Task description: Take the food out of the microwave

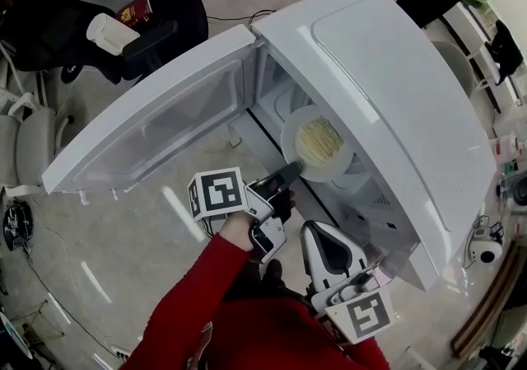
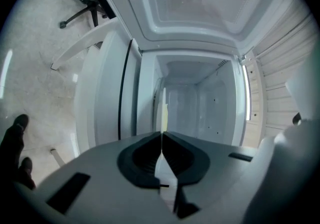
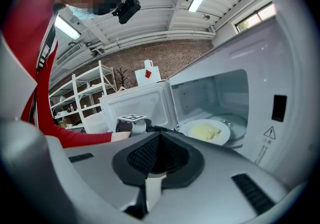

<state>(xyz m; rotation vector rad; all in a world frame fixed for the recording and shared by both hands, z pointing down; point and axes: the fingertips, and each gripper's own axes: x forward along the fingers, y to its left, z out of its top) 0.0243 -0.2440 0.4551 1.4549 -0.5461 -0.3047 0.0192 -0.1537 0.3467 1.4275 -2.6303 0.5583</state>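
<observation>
I see the white plate [image 1: 290, 133] with the soft yellow food [image 1: 319, 142] on it, sitting at the open mouth of the microwave [image 1: 395, 113], just past the swung-out door [image 1: 165, 121]. My left gripper [image 1: 292, 170] is pressed shut on the near rim of the plate. In the left gripper view the thin edge of the plate [image 2: 163, 113] runs right between the two jaws. So the plate lies just beyond that gripper's tips, on the far side. My right gripper [image 1: 319, 232] is nearer to me and a little to the right. Its jaws are pressed together on nothing, and it is near the plate but not touching it. I think the plate is hard and smooth, so it could slip, and it would break if it fell. I guess it is a bit heavy for a pinch on one edge, so it may tip down on the far side. The food looks soft and loose and could slide off. The rim is the best place to hold, and the plate must stay flat.
</observation>
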